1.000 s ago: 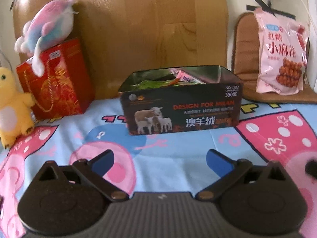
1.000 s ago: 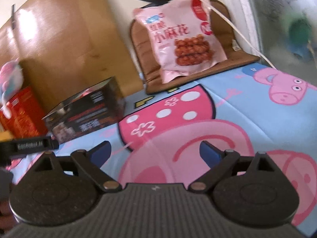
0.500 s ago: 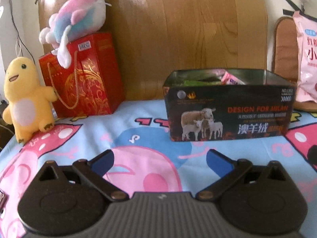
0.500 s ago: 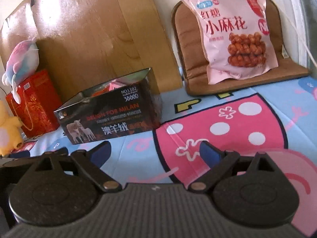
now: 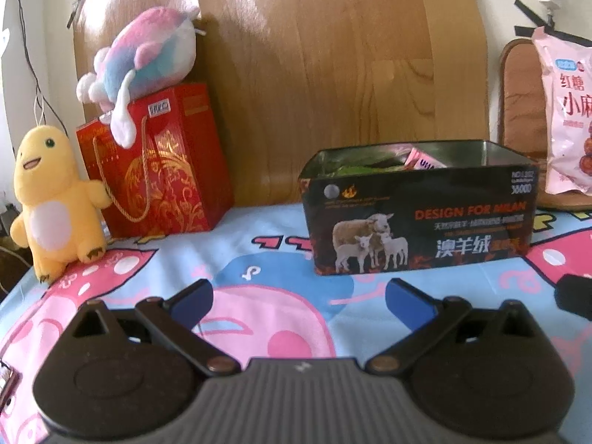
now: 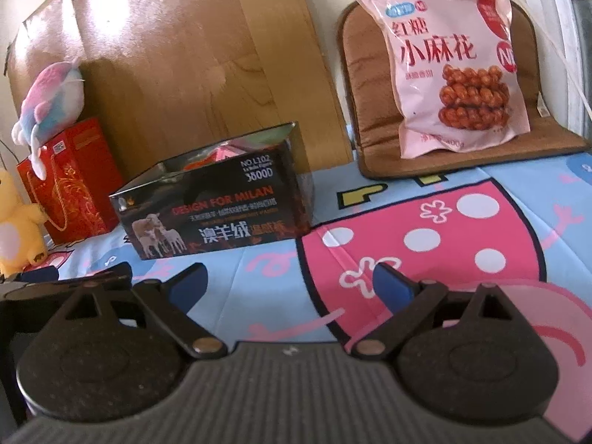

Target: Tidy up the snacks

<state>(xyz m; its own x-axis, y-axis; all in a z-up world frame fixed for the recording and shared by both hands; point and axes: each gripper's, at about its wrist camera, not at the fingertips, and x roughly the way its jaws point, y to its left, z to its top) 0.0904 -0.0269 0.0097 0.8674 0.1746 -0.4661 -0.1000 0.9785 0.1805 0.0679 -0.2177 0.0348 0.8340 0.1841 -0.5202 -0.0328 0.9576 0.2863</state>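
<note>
A black open-topped tin box with sheep printed on it stands on the cartoon sheet; it also shows in the right wrist view. Pink and green snack packets poke out of its top. A large pink snack bag leans on a brown cushion at the back right, seen partly in the left wrist view. My left gripper is open and empty, short of the box. My right gripper is open and empty, right of the box.
A red gift bag with a pink-blue plush on top stands at the back left, beside a yellow plush. A wooden board rises behind the box. A window frame is at the far right.
Both grippers swung their views leftward: the box slid right in the left view, and the box and toys came into the right view. Both stayed open.
</note>
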